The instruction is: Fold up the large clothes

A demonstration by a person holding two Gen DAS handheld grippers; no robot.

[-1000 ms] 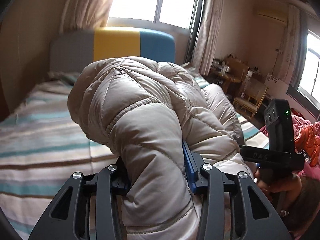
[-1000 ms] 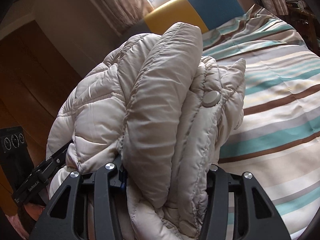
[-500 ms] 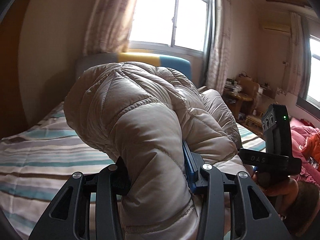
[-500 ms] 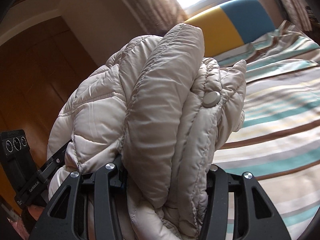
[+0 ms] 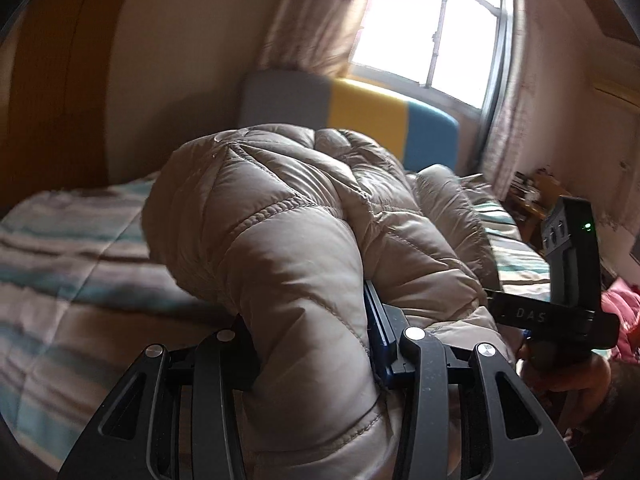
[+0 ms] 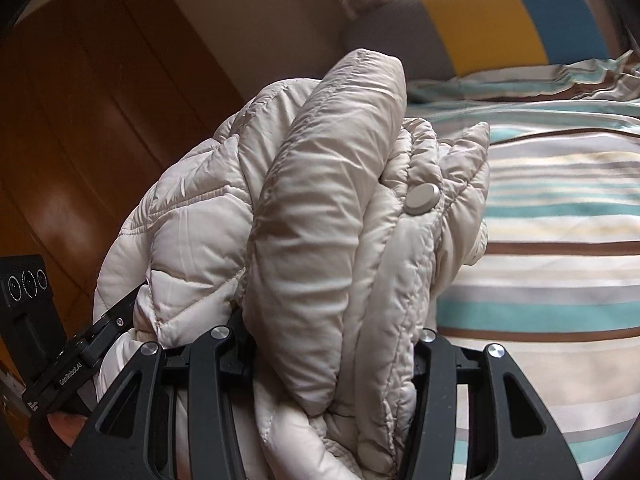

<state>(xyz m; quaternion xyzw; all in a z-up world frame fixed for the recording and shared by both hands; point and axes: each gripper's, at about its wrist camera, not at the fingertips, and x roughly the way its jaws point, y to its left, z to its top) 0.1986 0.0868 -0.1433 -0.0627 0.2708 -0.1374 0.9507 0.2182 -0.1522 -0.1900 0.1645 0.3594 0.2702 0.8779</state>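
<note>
A beige quilted down jacket (image 5: 288, 224) is bundled up and held above a striped bed (image 5: 68, 280). My left gripper (image 5: 312, 344) is shut on a thick fold of the jacket; the fabric bulges out between its jaws. My right gripper (image 6: 332, 344) is shut on another thick fold of the same jacket (image 6: 320, 208), which has a round snap button (image 6: 423, 198). The right gripper's body shows at the right of the left wrist view (image 5: 568, 280); the left gripper's body shows at the left of the right wrist view (image 6: 36, 320). The fingertips are hidden in fabric.
The bed has a striped cover (image 6: 560, 208) and a grey, yellow and blue headboard (image 5: 360, 116). A wooden wardrobe (image 6: 80, 120) stands to the left. A window with curtains (image 5: 432, 32) is behind the bed. Wooden furniture (image 5: 536, 196) and pink cloth (image 5: 624, 320) are at the right.
Both grippers keep their hold on the jacket. The views swung: first tilting up toward the window, then back down and leftward toward the wardrobe, with motion blur now.
</note>
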